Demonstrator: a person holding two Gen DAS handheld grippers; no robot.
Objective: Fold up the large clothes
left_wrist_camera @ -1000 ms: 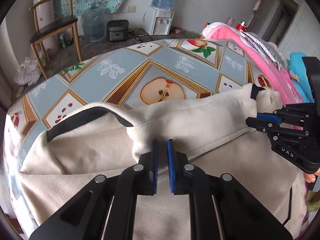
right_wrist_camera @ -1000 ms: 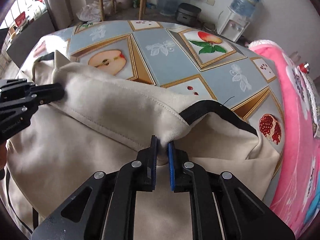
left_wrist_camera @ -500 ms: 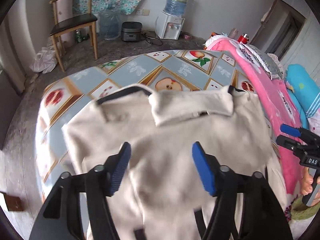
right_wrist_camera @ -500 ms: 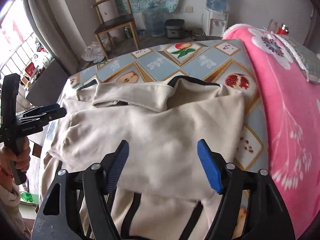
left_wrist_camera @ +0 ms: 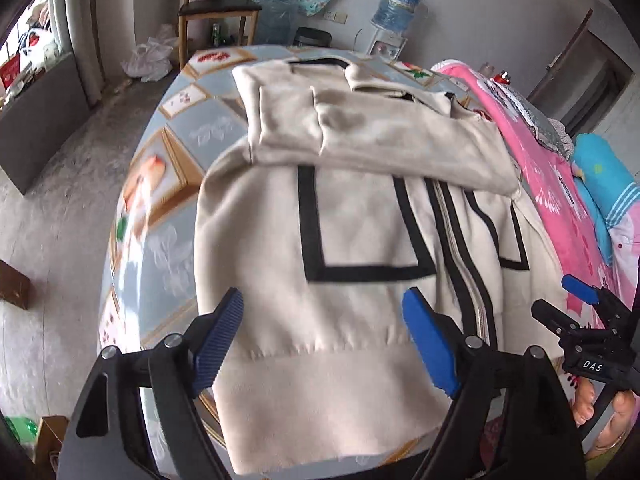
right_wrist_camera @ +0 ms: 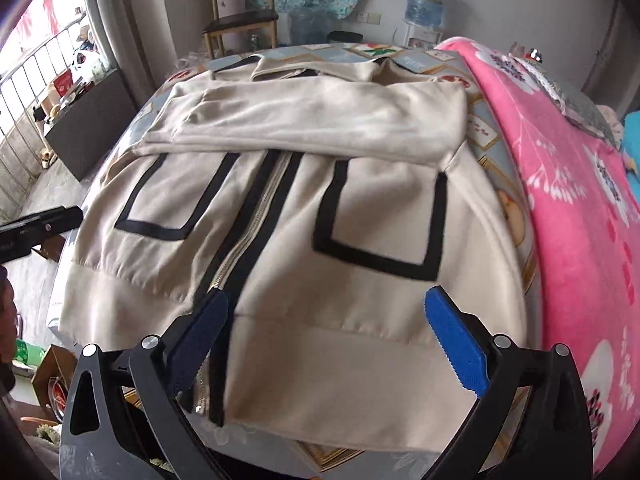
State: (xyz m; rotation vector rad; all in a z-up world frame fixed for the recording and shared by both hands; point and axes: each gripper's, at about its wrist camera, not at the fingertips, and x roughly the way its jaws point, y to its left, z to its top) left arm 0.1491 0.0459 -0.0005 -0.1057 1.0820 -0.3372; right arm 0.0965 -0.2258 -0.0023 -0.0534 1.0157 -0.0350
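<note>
Fruit-patterned blue and tan oilcloth [left_wrist_camera: 180, 168] covers the table, with a bright pink flowered blanket [right_wrist_camera: 560, 184] along the right of both frames. Across the middle lies the cream zip-front jacket with black-outlined pockets [left_wrist_camera: 360, 240], front up, its sleeves folded across the chest in the upper part. At the bottom of each view, the left gripper [left_wrist_camera: 328, 336] and the right gripper [right_wrist_camera: 332, 328] hang above the hem, jaws spreading wide, pads clear of the cloth, holding nothing.

both wrist views steeply down, sharing jacket [left_wrist_camera: 360, 240]
</note>
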